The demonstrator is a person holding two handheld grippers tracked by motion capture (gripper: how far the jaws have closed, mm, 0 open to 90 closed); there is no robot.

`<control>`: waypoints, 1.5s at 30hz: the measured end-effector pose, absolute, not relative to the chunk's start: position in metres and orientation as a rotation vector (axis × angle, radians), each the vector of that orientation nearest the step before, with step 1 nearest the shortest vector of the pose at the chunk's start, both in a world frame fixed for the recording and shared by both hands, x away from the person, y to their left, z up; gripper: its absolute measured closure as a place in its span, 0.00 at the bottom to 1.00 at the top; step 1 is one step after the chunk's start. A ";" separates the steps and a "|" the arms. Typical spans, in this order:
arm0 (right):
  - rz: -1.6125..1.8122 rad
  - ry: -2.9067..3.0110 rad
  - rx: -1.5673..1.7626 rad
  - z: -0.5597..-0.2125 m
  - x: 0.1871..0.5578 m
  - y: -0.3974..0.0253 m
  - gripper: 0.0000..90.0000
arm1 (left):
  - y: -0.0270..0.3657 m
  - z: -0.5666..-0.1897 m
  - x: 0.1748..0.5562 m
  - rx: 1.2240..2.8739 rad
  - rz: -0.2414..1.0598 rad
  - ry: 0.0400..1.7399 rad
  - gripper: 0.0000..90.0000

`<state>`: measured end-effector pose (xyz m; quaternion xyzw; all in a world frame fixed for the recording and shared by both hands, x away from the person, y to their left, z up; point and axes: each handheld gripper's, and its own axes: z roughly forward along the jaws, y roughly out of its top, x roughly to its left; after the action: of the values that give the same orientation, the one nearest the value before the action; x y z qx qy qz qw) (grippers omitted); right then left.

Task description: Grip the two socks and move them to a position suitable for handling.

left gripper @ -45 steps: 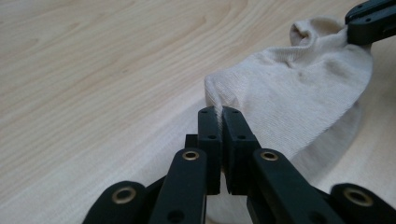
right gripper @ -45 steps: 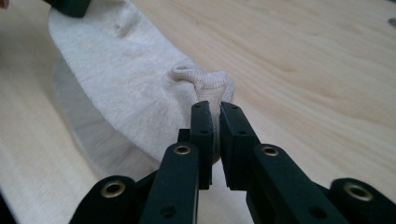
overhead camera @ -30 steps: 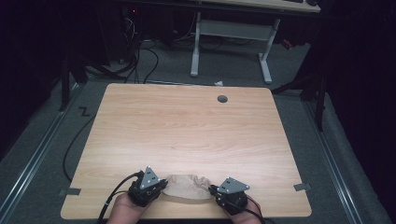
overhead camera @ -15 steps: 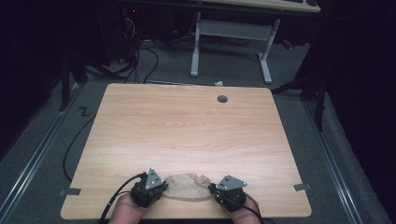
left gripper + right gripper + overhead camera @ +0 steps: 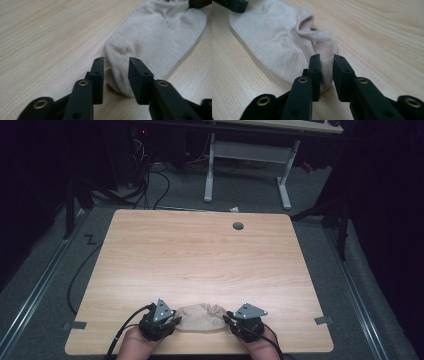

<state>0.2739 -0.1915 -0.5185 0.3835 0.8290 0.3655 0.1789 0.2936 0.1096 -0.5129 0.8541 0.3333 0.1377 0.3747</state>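
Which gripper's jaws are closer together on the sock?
The right gripper: its jaws pinch a thin fold of sock. The left gripper stands wider.

a dim lab or office: wooden desk point(image 5: 200, 260), grey carpet point(image 5: 45, 320), trailing cables point(image 5: 150, 180), another desk's white legs point(image 5: 245, 170).

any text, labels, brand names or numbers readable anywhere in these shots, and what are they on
None can be read.
The sock is plain beige knit with no logo or print.
The black jaws of the left gripper and the right gripper carry screw holes and brass rivets but no lettering.
The wooden table is bare grain with no sticker.
The tape pieces on the floor are blank.
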 end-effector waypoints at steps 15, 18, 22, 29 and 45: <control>1.089 2.165 1.137 -0.492 0.287 -0.228 0.78 | 0.144 -0.491 0.322 1.999 0.445 0.959 0.53; 1.067 2.146 1.140 -0.489 0.295 -0.233 0.78 | 0.150 -0.484 0.332 1.969 0.469 0.972 0.52; 1.052 2.122 1.161 -0.486 0.309 -0.240 0.80 | 0.159 -0.478 0.351 1.963 0.542 0.996 0.52; 1.013 2.098 1.224 -0.491 0.340 -0.250 0.80 | 0.171 -0.485 0.373 1.981 0.581 1.042 0.52; 0.999 2.033 1.338 -0.511 0.355 -0.269 0.72 | 0.205 -0.510 0.373 1.966 0.552 1.182 0.53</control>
<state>0.3550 -0.2693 -0.5112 0.4921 0.7477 0.3673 0.2527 0.3733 0.2050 -0.5103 0.7704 0.4633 0.2162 0.3810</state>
